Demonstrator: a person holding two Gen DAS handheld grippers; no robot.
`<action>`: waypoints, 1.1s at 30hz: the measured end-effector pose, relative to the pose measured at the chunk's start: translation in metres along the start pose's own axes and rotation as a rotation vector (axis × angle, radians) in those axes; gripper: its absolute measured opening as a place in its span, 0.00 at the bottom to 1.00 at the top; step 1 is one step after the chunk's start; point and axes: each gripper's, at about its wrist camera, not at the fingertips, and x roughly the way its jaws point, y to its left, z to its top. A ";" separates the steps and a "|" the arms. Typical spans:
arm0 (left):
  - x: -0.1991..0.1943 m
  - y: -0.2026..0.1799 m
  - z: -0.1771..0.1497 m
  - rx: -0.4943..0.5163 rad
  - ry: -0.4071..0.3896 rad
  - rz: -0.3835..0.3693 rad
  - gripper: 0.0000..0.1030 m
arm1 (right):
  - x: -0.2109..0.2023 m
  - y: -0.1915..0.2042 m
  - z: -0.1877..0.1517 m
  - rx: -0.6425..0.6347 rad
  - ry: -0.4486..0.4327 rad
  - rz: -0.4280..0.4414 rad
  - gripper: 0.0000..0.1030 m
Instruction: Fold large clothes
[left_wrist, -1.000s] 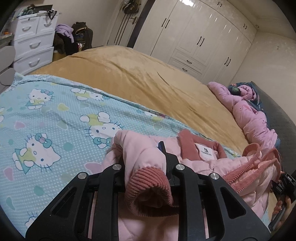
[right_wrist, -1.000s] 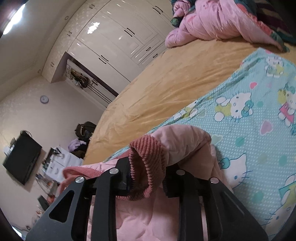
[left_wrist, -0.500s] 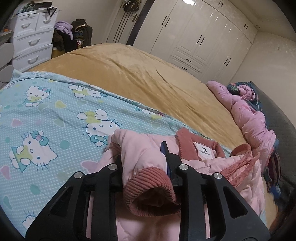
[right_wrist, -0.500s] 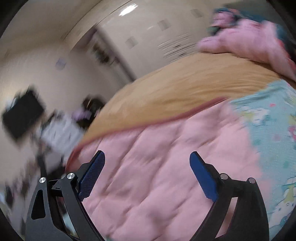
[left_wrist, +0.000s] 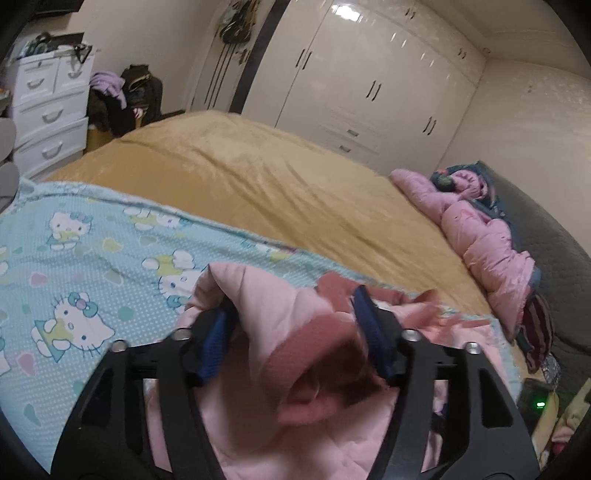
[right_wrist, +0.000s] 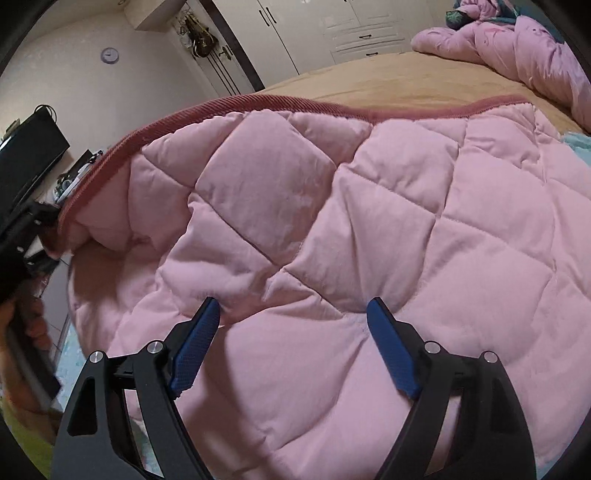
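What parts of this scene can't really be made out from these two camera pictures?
- Left wrist view: the sleeve cuff between the left gripper fingers is blurred, so contact with the pads is unclear.
- Left wrist view: the collar label is hidden behind the raised sleeve.
- Right wrist view: the pink quilted jacket fills the frame and hides the bed under it.
- Right wrist view: the wall clock is too small to read.

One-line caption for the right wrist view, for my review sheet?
Right hand-held gripper, jaws open and empty after closing slightly, poised over the quilted pink jacket spread on the bed.
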 end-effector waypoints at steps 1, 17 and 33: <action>-0.004 -0.002 0.001 0.007 -0.009 0.002 0.63 | 0.001 -0.001 -0.001 0.000 -0.004 0.004 0.79; 0.005 0.042 -0.050 0.055 0.144 0.186 0.89 | -0.100 -0.046 0.019 0.042 -0.264 0.042 0.85; 0.039 0.039 -0.067 0.098 0.186 0.179 0.27 | -0.054 -0.161 0.050 0.051 -0.057 -0.249 0.61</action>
